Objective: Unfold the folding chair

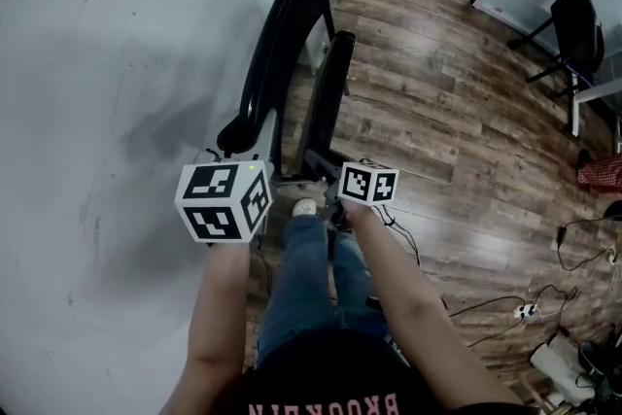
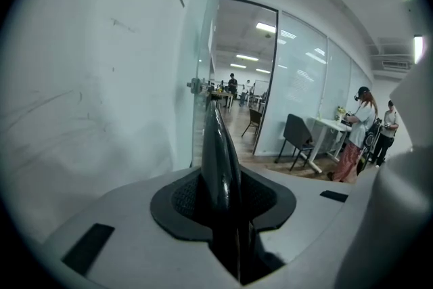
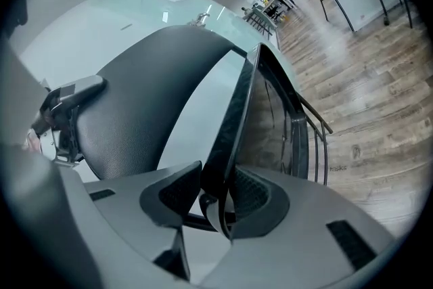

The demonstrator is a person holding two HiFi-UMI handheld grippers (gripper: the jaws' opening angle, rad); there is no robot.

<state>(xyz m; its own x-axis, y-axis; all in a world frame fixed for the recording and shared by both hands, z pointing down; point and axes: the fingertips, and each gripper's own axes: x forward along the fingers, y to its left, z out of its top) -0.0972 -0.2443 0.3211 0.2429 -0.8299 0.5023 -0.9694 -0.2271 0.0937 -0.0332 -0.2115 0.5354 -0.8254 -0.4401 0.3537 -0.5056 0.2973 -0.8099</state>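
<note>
Your chair [image 1: 292, 73] stands on the wood floor [image 1: 437, 112] just beside the white wall [image 1: 117, 63], right in front of your jeans [image 1: 301, 277] and shoe [image 1: 304, 207]. It is not opened out: from the head view the curved black back [image 1: 277, 53] and the flat seat [image 1: 328, 97] both stand on edge, side by side, with a narrow gap between them. The back is on the wall side and the seat on the room side.

Your left gripper [image 2: 226, 213] has its jaws nearly together, and the thin black edge of the back runs up between the dark pads [image 2: 183, 196], which press on it from both sides. Its marker cube [image 1: 224, 199] sits at the near, low end of the back.

Your right gripper [image 3: 216, 203] is likewise drawn in close, pinching the near edge of the seat. That edge rises between the jaws, and a curved black lip of it curls round just below the grip. In the right gripper view the padded back fills the left, apart from the seat. Its cube [image 1: 367, 182] is beside the seat's low end, near the left cube but not touching it.

Well away, an office chair [image 1: 575, 29] stands at a table, and cables [image 1: 573, 238] trail across the floor at the right. The left gripper view shows a glass partition [image 2: 298, 84] and people [image 2: 358, 132] standing far off
</note>
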